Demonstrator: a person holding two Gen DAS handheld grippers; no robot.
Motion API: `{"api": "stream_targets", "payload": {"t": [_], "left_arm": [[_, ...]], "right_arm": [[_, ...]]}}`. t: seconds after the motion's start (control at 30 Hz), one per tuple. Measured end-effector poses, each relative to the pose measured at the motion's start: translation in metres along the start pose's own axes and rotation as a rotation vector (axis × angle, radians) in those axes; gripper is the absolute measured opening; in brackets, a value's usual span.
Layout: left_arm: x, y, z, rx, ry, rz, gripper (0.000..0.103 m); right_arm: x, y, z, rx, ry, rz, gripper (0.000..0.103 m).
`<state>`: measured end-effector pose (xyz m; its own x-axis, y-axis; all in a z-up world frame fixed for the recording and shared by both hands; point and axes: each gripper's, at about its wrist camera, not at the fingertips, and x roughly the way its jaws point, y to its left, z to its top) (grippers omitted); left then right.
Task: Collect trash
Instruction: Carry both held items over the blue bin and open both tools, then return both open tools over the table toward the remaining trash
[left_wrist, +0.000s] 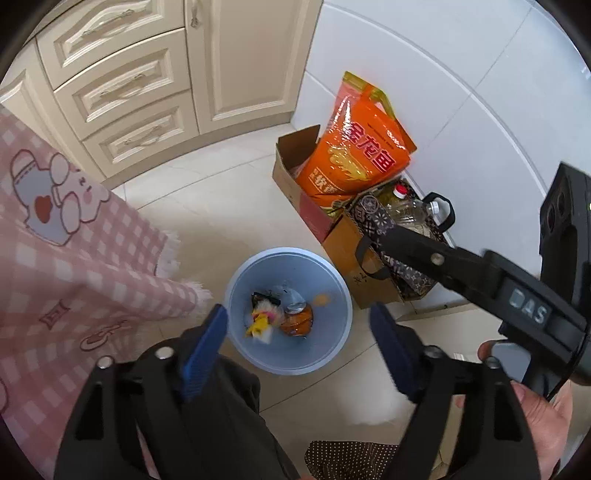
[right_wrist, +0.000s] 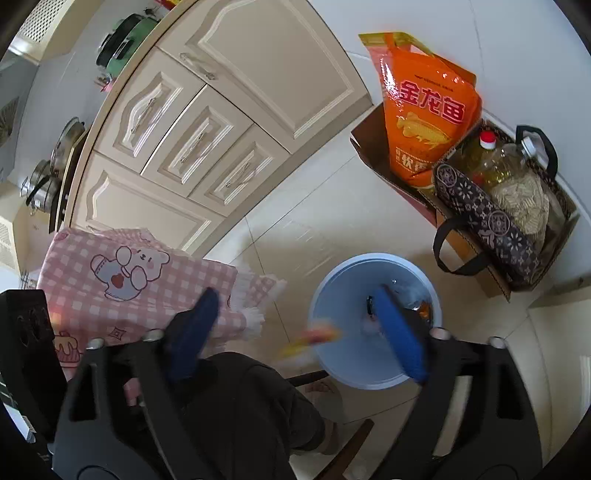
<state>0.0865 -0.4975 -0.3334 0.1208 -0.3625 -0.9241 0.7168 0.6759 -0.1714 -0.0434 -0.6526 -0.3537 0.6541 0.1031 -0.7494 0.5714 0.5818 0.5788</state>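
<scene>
In the lower centre of both views, both the left gripper (left_wrist: 299, 347) and right gripper (right_wrist: 310, 325) stand wide open and empty above the blue bin (left_wrist: 332, 291), whose trash (left_wrist: 264, 321), light crinkly wrappers and a can, suits a rim or loose-edge pinch.

Bin (left_wrist: 236, 295) on the floor (left_wrist: 207, 221), trash (left_wrist: 280, 314) inside it; tablecloth (left_wrist: 74, 258) hangs left, boxes (left_wrist: 291, 177) right (against the wall (left_wrist: 406, 74)), cabinet (left_wrist: 147, 92) behind.
</scene>
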Motion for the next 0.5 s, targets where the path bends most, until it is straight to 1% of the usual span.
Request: {"api": "stream_targets", "payload": {"t": [0.17, 0.33, 0.5], "left_arm": [[-0.014, -0.001, 0.000, 0.001, -0.029, 0.021, 0.084], [-0.032, -0.004, 0.000, -0.006, -0.058, 0.019, 0.084], [-0.057, -0.004, -0.002, -0.002, -0.104, 0.019, 0.084]], "right_arm": [[-0.010, 0.002, -0.001, 0.004, -0.012, -0.032, 0.097], [-0.021, 0.011, -0.002, -0.018, -0.024, -0.043, 0.097], [-0.036, 0.027, -0.002, -0.049, -0.047, -0.044, 0.097]]}}
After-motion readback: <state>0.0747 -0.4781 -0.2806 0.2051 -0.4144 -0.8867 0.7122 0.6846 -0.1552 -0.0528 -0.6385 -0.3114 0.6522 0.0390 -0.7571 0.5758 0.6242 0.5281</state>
